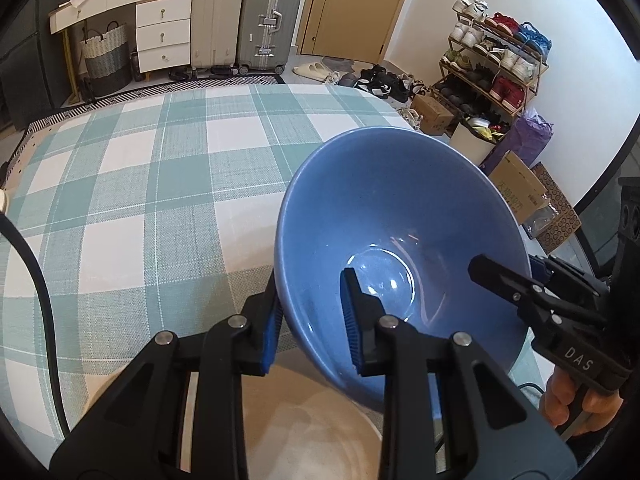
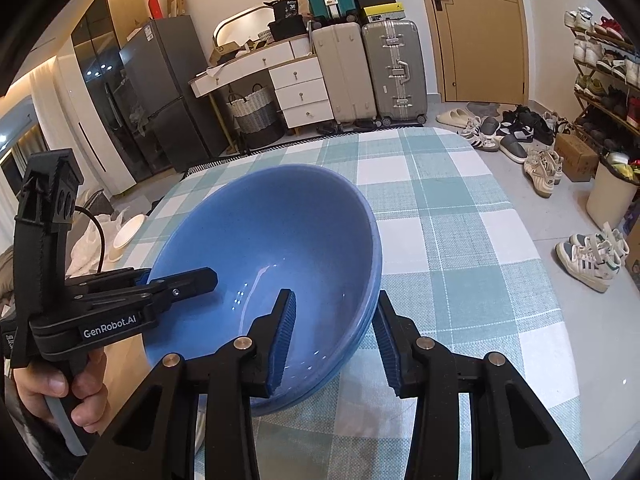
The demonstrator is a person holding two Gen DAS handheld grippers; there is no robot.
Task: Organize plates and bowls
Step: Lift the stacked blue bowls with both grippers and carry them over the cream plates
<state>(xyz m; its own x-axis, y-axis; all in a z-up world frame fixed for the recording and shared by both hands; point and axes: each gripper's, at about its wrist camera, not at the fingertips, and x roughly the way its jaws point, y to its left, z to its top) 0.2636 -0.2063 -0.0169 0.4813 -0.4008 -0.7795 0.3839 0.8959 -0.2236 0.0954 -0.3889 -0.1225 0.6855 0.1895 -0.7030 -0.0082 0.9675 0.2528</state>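
I hold the blue bowl [image 1: 400, 240] tilted and lifted off the checked counter [image 1: 140, 200] with both claws. My left claw [image 1: 310, 332] is clamped on the bowl's near left rim: one blue pad sits inside the wall, the other presses on the outside, with the wall pinched between them. From the left wrist view my right claw [image 1: 504, 276] bites the opposite rim, its black upper finger lying over the inside of the bowl.

In the right wrist view my right claw [image 2: 336, 340] straddles the near right rim. The inner pad lies against the inside of the wall and the outer pad stands just beside the outside; I cannot tell whether that outer pad truly touches, but the jaws are drawn in around the rim. Here the rim looks doubled, as if a second blue bowl is nested under the first, though I cannot be sure. My left claw [image 2: 180, 280] reaches in from the left side, gripping the far rim, with my hand [image 2: 60, 384] around its handle.

The bowl hangs over the counter's near edge. Below it, at that edge, lies a pale plate [image 1: 304, 440], partly hidden by my left claw.
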